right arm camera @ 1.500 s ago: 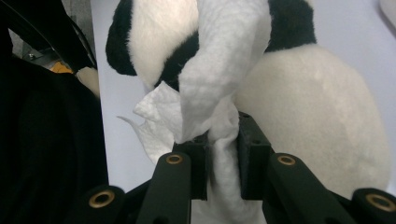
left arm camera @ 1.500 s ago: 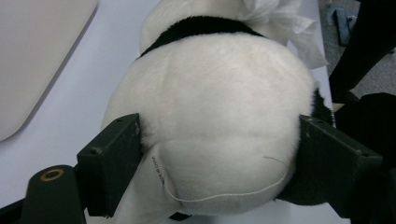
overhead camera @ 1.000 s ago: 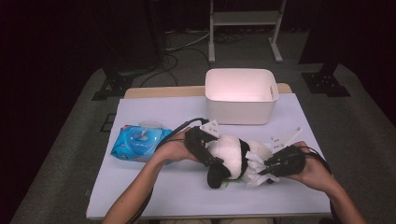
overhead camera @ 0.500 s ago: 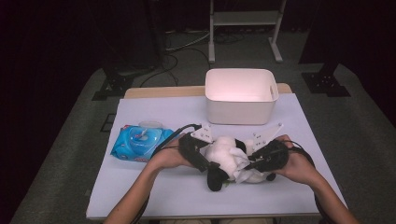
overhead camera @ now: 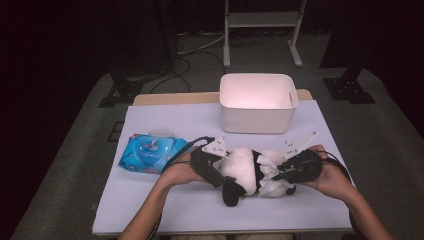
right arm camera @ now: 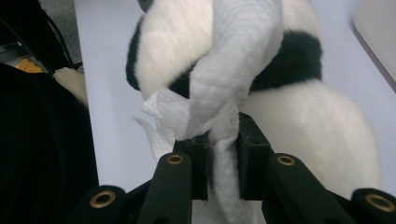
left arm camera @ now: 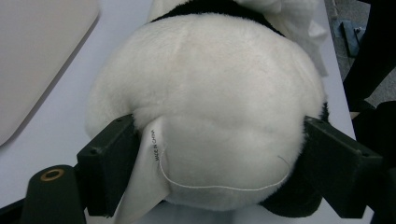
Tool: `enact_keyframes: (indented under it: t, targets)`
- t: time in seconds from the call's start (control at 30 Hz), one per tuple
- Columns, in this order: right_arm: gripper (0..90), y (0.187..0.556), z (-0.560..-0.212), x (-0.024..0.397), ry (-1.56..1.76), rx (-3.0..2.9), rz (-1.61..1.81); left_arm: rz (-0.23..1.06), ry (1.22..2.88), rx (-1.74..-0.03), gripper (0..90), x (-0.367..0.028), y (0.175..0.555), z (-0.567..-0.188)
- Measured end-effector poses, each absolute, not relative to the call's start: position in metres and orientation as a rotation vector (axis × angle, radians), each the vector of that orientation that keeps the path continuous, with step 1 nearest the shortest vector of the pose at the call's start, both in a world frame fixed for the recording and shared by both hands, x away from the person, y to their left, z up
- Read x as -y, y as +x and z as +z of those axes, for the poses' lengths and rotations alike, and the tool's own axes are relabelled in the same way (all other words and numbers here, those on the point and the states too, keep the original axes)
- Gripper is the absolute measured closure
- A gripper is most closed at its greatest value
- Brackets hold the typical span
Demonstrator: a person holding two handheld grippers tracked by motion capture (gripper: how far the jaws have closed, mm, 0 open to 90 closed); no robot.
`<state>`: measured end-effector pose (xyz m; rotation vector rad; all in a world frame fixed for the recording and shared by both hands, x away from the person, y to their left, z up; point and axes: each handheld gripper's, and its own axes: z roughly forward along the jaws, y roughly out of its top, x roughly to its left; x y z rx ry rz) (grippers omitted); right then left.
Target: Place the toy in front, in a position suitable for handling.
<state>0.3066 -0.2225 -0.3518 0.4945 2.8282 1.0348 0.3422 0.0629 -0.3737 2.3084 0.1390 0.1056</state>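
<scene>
A black-and-white panda plush (overhead camera: pixel 243 167) lies on its side in the middle of the white table (overhead camera: pixel 165 210). My left gripper (overhead camera: pixel 220 174) is shut on its white rump (left arm camera: pixel 210 107); both pads press into the fur next to a sewn-in label (left arm camera: pixel 152 158). My right gripper (overhead camera: pixel 280 173) is shut on a crumpled white wipe (right arm camera: pixel 233 70), which lies against the plush's black band and white fur (right arm camera: pixel 317 135). The wipe's tail hangs down between the pads of the right gripper (right arm camera: pixel 219 140).
A blue pack of wet wipes (overhead camera: pixel 151 152) lies to the left of the left hand. A white open bin (overhead camera: pixel 257 102) stands at the back of the table, just behind the plush. Dark floor with cables and stand legs surrounds the table.
The right gripper with the wipe has shifted a little left along the plush and back. The left gripper has kept its hold almost still.
</scene>
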Motion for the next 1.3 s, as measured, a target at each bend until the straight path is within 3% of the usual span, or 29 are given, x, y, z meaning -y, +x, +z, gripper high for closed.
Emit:
enact_keyframes:
  t: [0.47,1.0,1.3]
  targets:
    - [76.4,0.308,-0.345,0.158,0.283,-2.868,1.048,0.099,2.296,-0.156,16.9,-0.068,0.343,-0.379]
    - [75.9,0.308,-0.343,0.236,0.540,-2.766,0.982,0.094,2.290,-0.155,16.9,-0.069,0.343,-0.379]
    - [76.3,0.311,-0.357,0.222,0.510,-2.832,1.016,0.074,2.298,-0.192,15.1,-0.073,0.343,-0.370]
